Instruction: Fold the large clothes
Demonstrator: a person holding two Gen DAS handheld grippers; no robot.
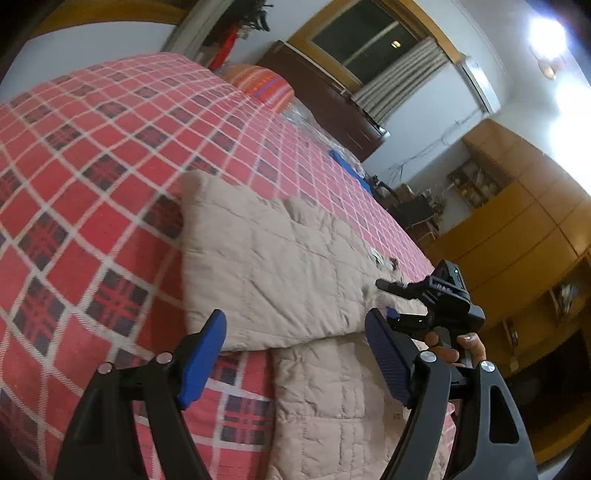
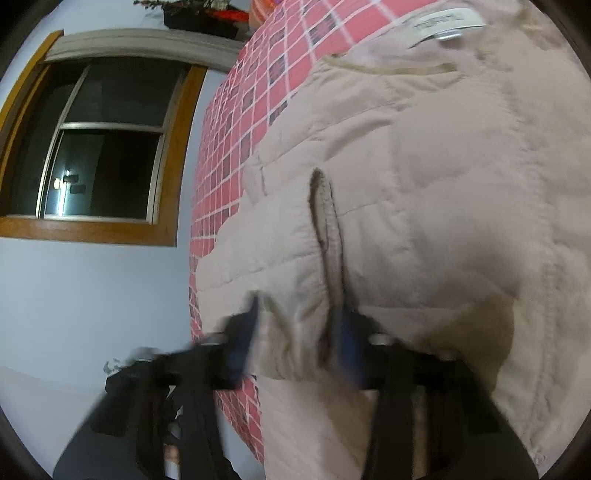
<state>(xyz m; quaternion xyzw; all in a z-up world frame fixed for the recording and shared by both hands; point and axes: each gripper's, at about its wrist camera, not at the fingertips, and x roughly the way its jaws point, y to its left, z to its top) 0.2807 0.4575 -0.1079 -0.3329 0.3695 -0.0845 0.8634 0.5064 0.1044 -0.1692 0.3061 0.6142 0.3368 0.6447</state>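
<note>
A beige quilted jacket [image 1: 280,266] lies on the bed, its upper part folded over the lower part [image 1: 332,406]. My left gripper [image 1: 295,356] hovers just above the fold's near edge. It is open, its blue pads [image 1: 205,354] are wide apart, and nothing is between them. My right gripper [image 1: 388,299], held by a hand [image 1: 447,349], sits at the fold's right edge. In the right wrist view, which is blurred, this right gripper [image 2: 295,343] has a thick bunch of the jacket [image 2: 424,184] between its fingers [image 2: 242,343]. A dark-edged pocket slit [image 2: 325,229] and a neck label [image 2: 443,24] show.
A red plaid blanket [image 1: 92,166] covers the bed. An orange striped pillow [image 1: 264,86] and a blue item [image 1: 349,168] lie at its far end. Beyond are a dark headboard [image 1: 325,96], a window [image 2: 99,140] and wooden cabinets [image 1: 517,229]. The bed edge drops off on the right [image 1: 421,251].
</note>
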